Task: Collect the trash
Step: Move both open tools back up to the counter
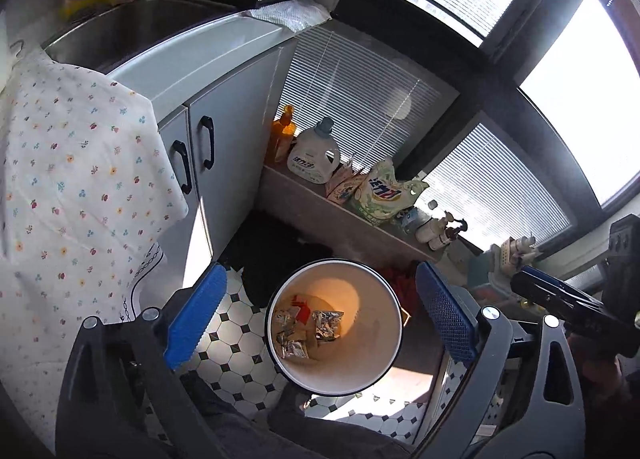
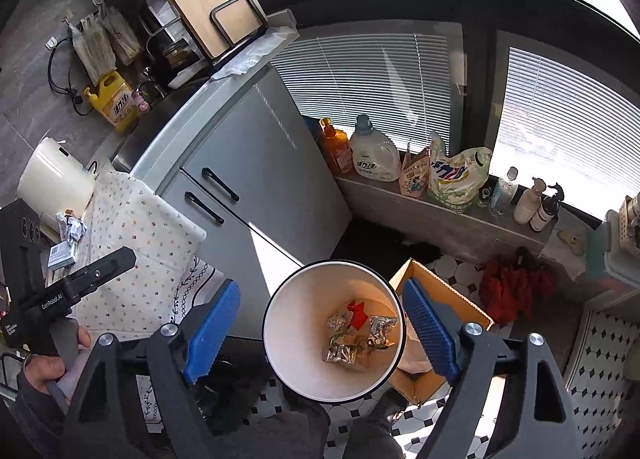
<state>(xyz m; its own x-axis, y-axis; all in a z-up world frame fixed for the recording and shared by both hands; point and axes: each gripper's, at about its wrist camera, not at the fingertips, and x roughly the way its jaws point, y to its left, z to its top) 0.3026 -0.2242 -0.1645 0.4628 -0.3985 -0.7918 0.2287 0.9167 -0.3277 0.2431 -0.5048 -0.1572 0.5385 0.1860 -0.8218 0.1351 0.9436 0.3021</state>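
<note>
While a cardboard box crowds its right side and the grey cabinet its left, your white bin sits on the tiled floor holding crumpled foil wrappers; left gripper and right gripper both gape wide, empty.

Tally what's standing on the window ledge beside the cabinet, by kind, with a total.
Pump bottles: 3
Detergent jug: 1
Bags or pouches: 2
Clear capped bottle: 1
Total: 7

Right gripper jaws wide apart above white bin, foil wrappers inside, tiled floor
</note>
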